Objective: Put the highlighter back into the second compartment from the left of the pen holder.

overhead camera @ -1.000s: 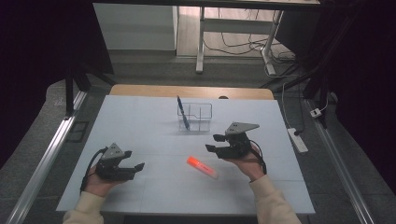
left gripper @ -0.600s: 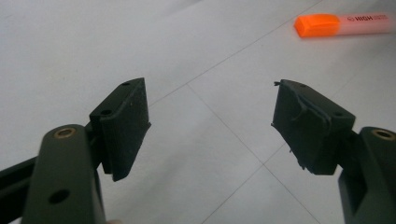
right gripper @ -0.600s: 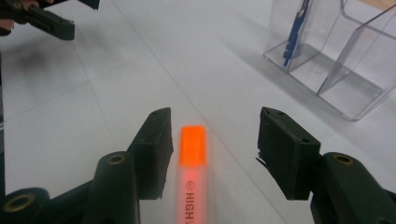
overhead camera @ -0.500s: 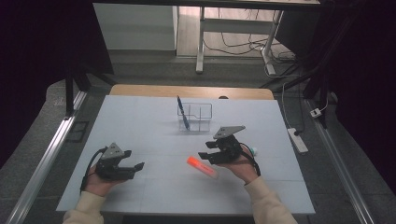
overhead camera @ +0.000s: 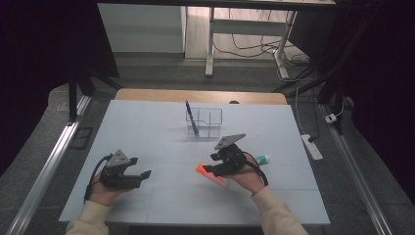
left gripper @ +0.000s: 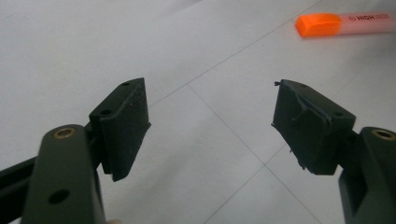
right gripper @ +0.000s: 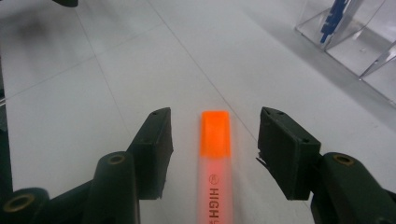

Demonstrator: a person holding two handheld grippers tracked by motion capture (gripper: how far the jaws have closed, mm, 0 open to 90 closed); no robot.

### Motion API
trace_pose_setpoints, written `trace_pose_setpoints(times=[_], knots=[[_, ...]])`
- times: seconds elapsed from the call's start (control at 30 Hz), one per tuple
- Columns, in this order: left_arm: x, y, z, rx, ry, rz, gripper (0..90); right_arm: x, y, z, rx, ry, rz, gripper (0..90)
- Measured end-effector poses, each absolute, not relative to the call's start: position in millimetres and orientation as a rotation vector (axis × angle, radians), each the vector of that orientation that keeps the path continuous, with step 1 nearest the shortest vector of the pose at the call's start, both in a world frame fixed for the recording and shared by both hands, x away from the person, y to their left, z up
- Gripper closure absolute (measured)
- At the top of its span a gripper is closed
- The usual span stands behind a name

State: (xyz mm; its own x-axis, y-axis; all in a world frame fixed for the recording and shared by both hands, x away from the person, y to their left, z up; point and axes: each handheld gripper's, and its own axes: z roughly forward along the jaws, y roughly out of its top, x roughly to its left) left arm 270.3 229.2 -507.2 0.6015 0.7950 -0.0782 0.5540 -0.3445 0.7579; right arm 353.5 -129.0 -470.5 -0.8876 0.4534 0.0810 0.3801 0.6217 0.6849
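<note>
Two claws: left claw [overhead camera: 146, 173] released, idle; right claw [right gripper: 212, 149] released, straddling highlighter [right gripper: 214, 158].
Grip: I centre, clench mid-barrel.

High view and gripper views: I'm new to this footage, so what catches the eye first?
The orange highlighter glows on the white table, lying between the open fingers of the right gripper without touching them. Behind it stands a clear organizer holding a blue pen.

Dim room beyond my white table [overhead camera: 147, 127].
Grey floor [overhead camera: 161, 68], desk legs [overhead camera: 209, 44], cables [overhead camera: 254, 46], power strip [overhead camera: 312, 147] to my right.
</note>
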Motion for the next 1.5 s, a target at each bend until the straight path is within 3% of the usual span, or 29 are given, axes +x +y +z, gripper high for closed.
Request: trace_pose_setpoints(times=[1.33, 1.5], knots=[[270, 227, -508, 2.060, 1.056, 0.391, 26.7, 363, -91, -506, 0.700, 2.821, 0.778, 43.4], [270, 227, -508, 2.064, 1.054, 0.393, 26.7, 364, -87, -511, 0.688, 2.827, 0.740, 46.3]])
